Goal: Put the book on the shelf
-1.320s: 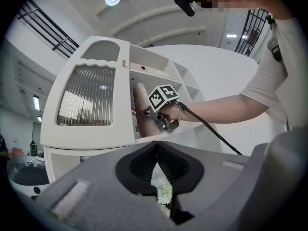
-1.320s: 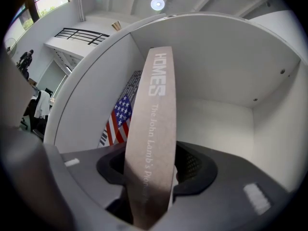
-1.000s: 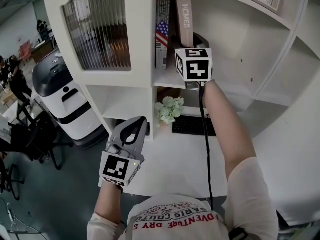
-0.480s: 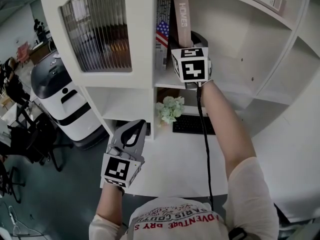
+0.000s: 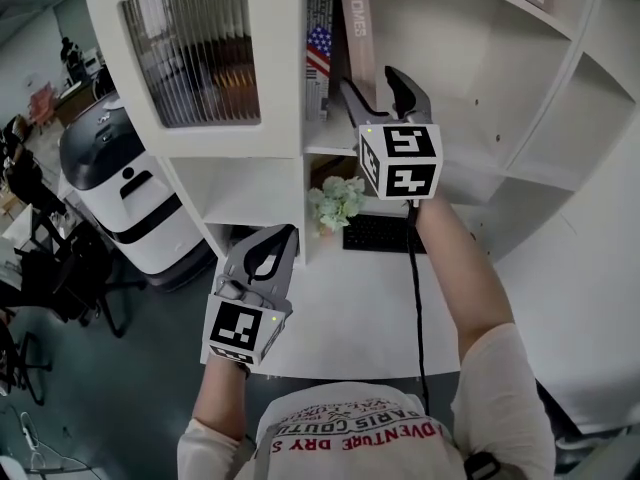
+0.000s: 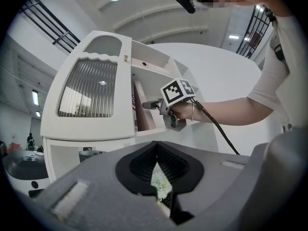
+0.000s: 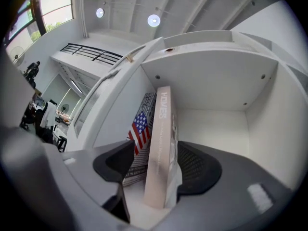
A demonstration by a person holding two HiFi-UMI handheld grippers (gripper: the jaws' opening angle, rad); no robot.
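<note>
The pink book with HOMES on its spine (image 5: 357, 28) stands upright on the white shelf (image 5: 335, 153), leaning against a book with a flag on it (image 5: 319, 48). My right gripper (image 5: 372, 83) hovers just in front of the shelf, and its jaws are opening. In the right gripper view the pink book (image 7: 161, 143) stands between the jaws with a gap on its left side, next to the flag book (image 7: 139, 134). My left gripper (image 5: 280, 243) hangs low over the desk, shut and empty. The left gripper view shows its tips (image 6: 156, 146) meeting.
A ribbed-glass cabinet door (image 5: 190, 48) closes the compartment left of the books. Below the shelf, a flower bunch (image 5: 335, 203) and a black keyboard (image 5: 380, 233) sit at the back of the white desk (image 5: 340, 318). A white and black machine (image 5: 120, 188) stands at the left.
My right gripper has drawn back from the shelf, down and to the right, and its jaws have spread off the pink book. The left gripper has barely moved.
</note>
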